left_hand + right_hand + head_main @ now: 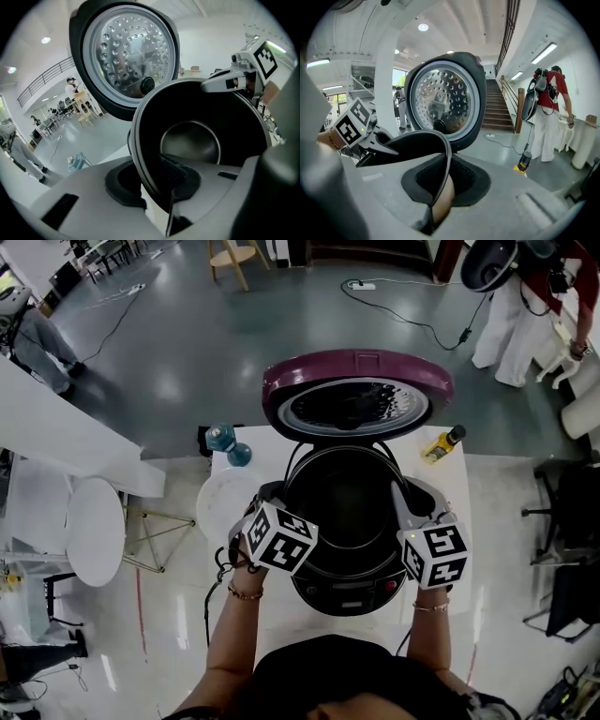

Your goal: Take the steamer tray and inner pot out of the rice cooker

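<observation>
- Shows the rice cooker (349,594) on the white table (452,486), with its maroon lid (356,373) swung open and standing behind the body.
- Places the inner pot (347,502) in the cooker's opening, mouth up and axis upright. Being round, has no long side. Cannot tell whether it is seated or raised a little.
- Clamps the left gripper (272,493) jaws shut on the pot's left rim, the thin wall pinched between the pads in the left gripper view (161,180).
- Clamps the right gripper (405,501) jaws likewise on the opposite rim, the wall running edge-on between them in the right gripper view (436,190).
- Leaves a white round tray (217,502) flat on the table just left of the cooker, partly behind the left gripper.
- Keeps a teal bottle (225,441) and a yellow bottle (442,444) at the table's far edge, either side of the lid.
</observation>
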A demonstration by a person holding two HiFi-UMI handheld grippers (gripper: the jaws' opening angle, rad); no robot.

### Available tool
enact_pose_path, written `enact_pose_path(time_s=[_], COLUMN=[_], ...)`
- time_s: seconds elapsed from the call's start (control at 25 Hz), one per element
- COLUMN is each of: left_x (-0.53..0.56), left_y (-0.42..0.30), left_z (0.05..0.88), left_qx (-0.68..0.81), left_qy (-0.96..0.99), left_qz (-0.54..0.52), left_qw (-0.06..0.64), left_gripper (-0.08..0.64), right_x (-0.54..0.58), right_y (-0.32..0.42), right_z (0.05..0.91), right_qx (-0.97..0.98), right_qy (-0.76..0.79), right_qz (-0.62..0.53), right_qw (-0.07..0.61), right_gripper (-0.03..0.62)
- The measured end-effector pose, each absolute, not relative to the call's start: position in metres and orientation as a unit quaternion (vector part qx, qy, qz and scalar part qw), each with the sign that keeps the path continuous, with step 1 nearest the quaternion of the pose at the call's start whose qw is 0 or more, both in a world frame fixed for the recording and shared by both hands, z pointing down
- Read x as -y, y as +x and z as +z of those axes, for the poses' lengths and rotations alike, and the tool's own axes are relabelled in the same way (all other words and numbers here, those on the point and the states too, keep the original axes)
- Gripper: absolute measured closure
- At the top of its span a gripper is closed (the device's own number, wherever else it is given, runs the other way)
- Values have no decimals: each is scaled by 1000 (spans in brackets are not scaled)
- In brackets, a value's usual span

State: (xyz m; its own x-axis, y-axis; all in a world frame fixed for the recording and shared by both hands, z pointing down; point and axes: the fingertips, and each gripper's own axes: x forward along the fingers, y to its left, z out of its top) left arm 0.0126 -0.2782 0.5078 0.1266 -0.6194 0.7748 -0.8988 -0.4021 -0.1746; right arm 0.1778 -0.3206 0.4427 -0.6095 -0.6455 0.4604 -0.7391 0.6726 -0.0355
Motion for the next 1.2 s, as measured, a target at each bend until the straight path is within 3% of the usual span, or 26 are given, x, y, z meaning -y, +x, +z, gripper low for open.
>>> enact_pose_path(time_s=[0.2, 0.68, 1.2], left_x=[272, 237, 142], left_y=[11, -10, -102], left_z=[481, 380, 319], left_qx=[554, 601, 605], left_qy=[733, 746, 755], left_qz=[354, 274, 248], left_qw=[178, 87, 43], left_gripper=[520, 535, 538], right_x=[315, 261, 153], right_y=[179, 162, 72], right_z=[426, 322, 263], right_qx=[902, 915, 916], right_qy=[384, 396, 399], right_qz=[100, 1, -31], right_qw=[168, 73, 10], right_gripper=[563, 563, 560])
